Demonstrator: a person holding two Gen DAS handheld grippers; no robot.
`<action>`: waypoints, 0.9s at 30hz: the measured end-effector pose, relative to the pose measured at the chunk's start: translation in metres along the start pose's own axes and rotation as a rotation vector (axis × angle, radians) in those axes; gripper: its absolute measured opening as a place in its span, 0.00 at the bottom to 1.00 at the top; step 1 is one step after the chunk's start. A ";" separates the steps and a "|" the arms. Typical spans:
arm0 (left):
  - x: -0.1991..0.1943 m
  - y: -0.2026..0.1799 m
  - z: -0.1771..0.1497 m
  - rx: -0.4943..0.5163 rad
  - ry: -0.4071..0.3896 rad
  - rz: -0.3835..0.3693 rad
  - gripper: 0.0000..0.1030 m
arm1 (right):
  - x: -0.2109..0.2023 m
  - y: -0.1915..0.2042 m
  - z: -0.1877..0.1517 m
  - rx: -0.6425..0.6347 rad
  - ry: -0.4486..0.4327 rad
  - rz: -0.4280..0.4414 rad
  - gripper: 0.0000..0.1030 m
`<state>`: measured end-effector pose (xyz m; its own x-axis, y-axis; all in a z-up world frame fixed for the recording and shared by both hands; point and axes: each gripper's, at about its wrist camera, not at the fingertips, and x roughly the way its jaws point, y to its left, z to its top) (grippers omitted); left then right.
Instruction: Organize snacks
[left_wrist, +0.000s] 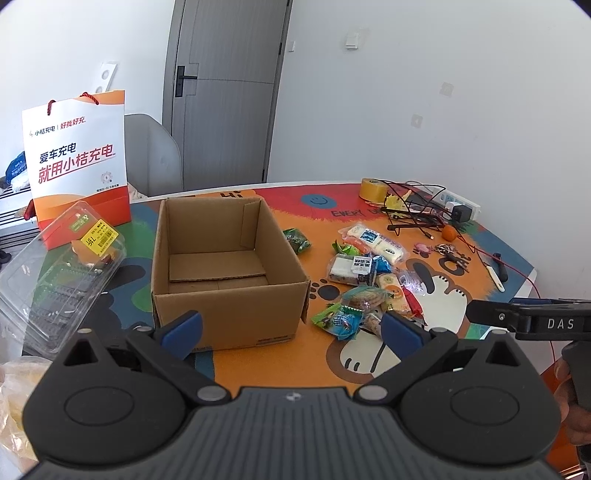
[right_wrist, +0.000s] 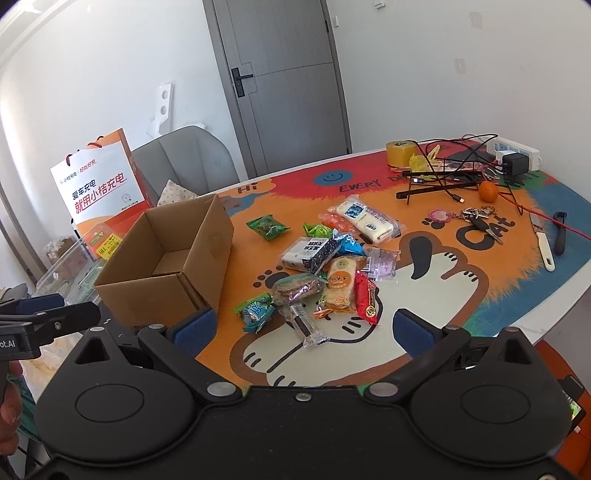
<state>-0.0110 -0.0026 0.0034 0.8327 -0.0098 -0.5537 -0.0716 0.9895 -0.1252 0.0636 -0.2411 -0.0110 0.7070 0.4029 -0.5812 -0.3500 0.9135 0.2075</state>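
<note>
Brown corrugated cardboard box (left_wrist: 221, 266), open-topped, only a loose card flap inside | crinkly foil and clear plastic snack packets (right_wrist: 325, 266) heaped on our bench (right_wrist: 424, 295) just right of it | left gripper (left_wrist: 291, 328) jaws apart, empty | right gripper (right_wrist: 303, 328) jaws apart, empty

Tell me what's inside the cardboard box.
The cardboard box holds no snacks: only its bare floor and a folded inner flap show in the left wrist view. The near wall hides a strip of floor just behind it. The snacks lie on the mat beside it.
</note>
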 end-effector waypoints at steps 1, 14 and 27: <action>0.000 -0.001 0.000 0.002 -0.001 0.002 0.99 | 0.000 0.000 0.000 0.000 0.002 0.001 1.00; 0.010 -0.002 -0.002 -0.005 0.007 0.003 0.99 | 0.012 -0.008 -0.006 0.007 0.017 -0.006 1.00; 0.045 -0.009 -0.008 -0.007 0.024 0.019 0.97 | 0.041 -0.030 -0.022 0.030 0.034 -0.024 1.00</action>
<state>0.0225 -0.0129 -0.0271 0.8179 0.0051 -0.5753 -0.0911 0.9885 -0.1207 0.0895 -0.2532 -0.0577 0.6932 0.3796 -0.6127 -0.3147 0.9242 0.2164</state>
